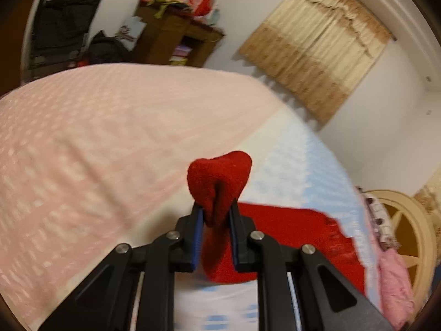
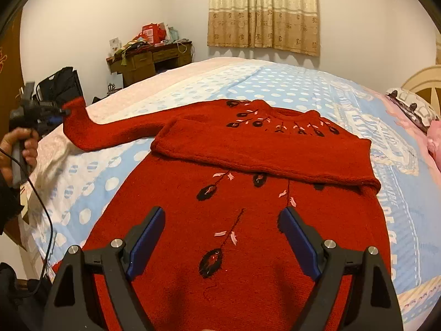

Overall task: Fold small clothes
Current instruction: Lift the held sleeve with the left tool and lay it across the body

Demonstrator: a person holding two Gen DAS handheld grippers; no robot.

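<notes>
A red knitted sweater point(image 2: 248, 234) with black and pink flower embroidery lies flat on the bed. One sleeve point(image 2: 261, 151) is folded across the chest. The other sleeve point(image 2: 110, 132) stretches out to the left, its cuff lifted. My left gripper point(image 1: 216, 209) is shut on that red cuff point(image 1: 220, 173), which bunches above the fingers; it also shows in the right wrist view point(image 2: 64, 111), held in a hand. My right gripper point(image 2: 222, 215) is open and empty above the sweater's lower body.
The bed has a blue polka-dot sheet point(image 2: 275, 88) and a pink cover point(image 1: 96, 138). A wooden desk point(image 2: 148, 60) piled with items stands by the far wall. A headboard point(image 2: 424, 80) and pillows point(image 2: 413, 107) are at the right. A curtain point(image 2: 264, 11) hangs behind.
</notes>
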